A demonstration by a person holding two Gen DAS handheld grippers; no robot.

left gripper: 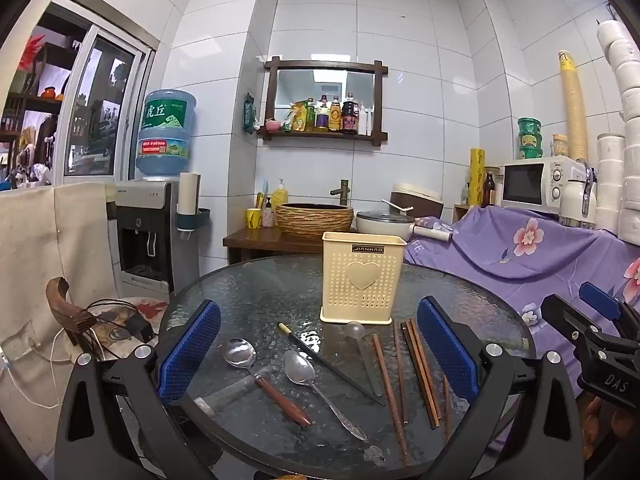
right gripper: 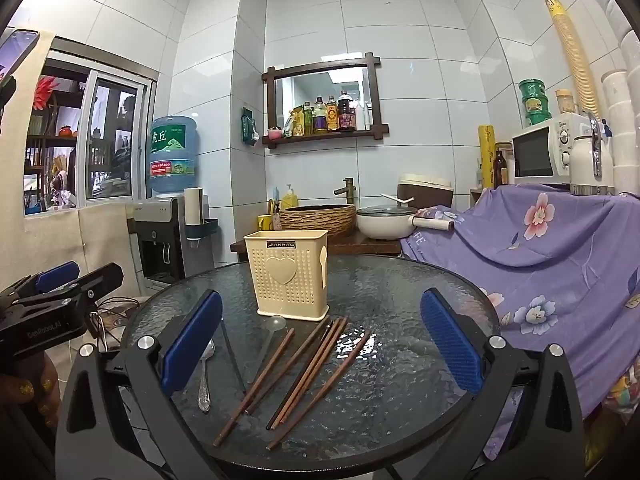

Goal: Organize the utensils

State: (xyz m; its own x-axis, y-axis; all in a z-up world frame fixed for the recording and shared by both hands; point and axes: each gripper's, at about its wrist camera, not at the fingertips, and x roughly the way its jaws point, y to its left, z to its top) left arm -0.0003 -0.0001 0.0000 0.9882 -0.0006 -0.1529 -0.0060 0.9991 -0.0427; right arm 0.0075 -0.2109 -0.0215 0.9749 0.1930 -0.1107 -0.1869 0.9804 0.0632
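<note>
Left gripper (left gripper: 318, 354), left wrist view: jaws standing wide, nothing between the blue pads (left gripper: 188, 350), hovering over the near edge of the round glass table (left gripper: 248, 280). Cream utensil holder (left gripper: 360, 278) is standing upright toward the far middle of the table, heart motif facing the camera. Utensils are lying flat in front of it: wooden-handled spoon (left gripper: 264, 380) at left, metal spoon (left gripper: 316, 388) just right of it, black chopstick (left gripper: 332, 364) running diagonally behind both, clear plastic spoon (left gripper: 362, 350) near the holder's base, brown chopsticks (left gripper: 416, 376) fanning out at right. Right gripper (left gripper: 600, 320) is showing at the right edge, beside the table.

Right wrist view: right gripper (right gripper: 320, 356) is also gaping wide, pads empty, hanging over the near part of the table (right gripper: 420, 288). Holder (right gripper: 288, 274) is sitting far left of centre, upright. Brown chopsticks (right gripper: 304, 376) are lying in a loose diagonal spread, far tips close to the holder's base. Clear plastic spoon (right gripper: 272, 332) is resting just left of them; metal spoon (right gripper: 205, 376) lying farther left, partly hidden by the left pad. Left gripper (right gripper: 60, 284) is poking in at the left edge, a hand (right gripper: 36, 392) below it. Purple floral cloth (right gripper: 560, 248) is draping the counter at right.
</note>
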